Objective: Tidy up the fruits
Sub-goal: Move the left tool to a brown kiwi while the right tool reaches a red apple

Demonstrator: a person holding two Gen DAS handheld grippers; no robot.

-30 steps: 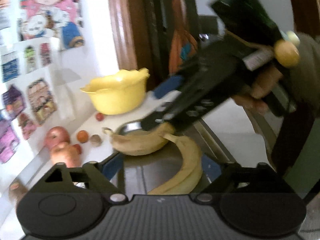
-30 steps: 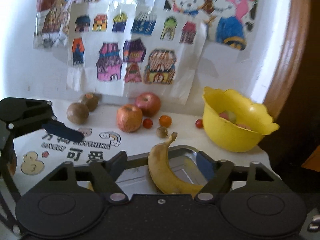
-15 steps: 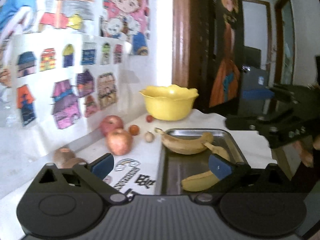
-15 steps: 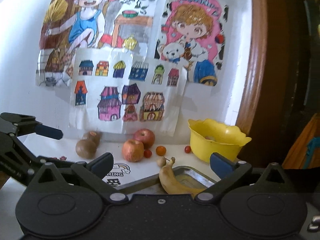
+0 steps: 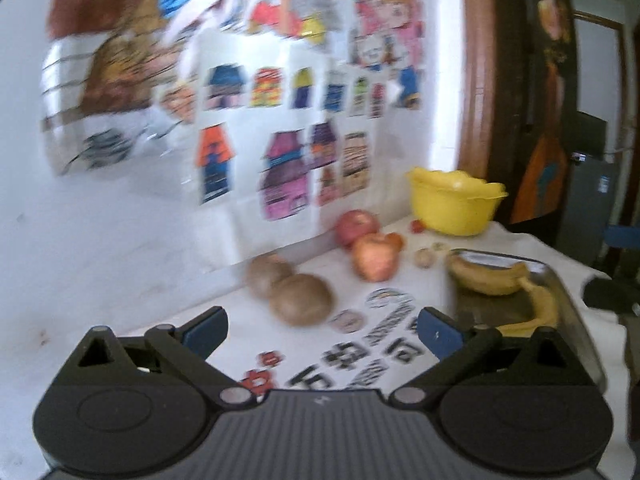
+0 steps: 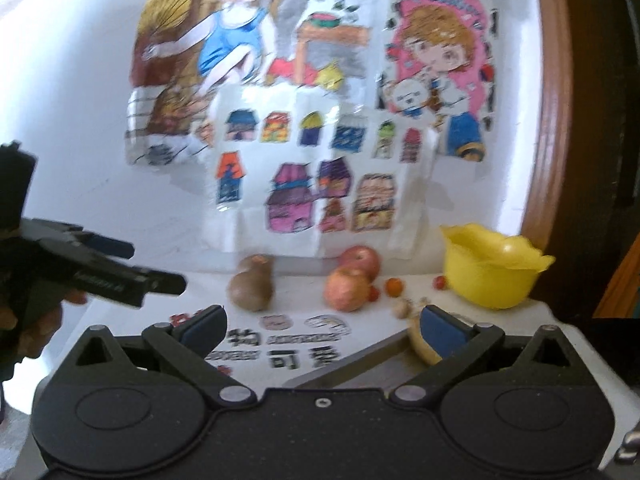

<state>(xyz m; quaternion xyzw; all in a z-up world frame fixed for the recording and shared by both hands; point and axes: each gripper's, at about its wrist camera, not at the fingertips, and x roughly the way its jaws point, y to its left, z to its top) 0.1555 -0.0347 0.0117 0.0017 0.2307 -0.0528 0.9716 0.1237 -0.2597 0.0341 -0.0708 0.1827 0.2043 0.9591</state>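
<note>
Swinging away from the metal tray, both hand-held grippers are now facing the loose fruit along the wall instead of the bananas. A second ago the left hand-held gripper was looking straight down at the tray with the right one crossing in front of it; now its view is centring on the two kiwis, to the left of the tray. Its jaws have just been opening and are standing spread wide, with nothing between them. The right hand-held gripper is likewise spread and empty, its jaws also having just opened, and it is drawn back from the tray so that only a banana tip is showing behind its right finger.

Two bananas are lying in the tray. Left of the tray, on the table, two apples are sitting close together, with small red and orange fruits between them and the yellow bowl, which is standing beyond the tray's far end.

My judgement: the banana step looks done, and the kiwis or apples are probably coming next.
</note>
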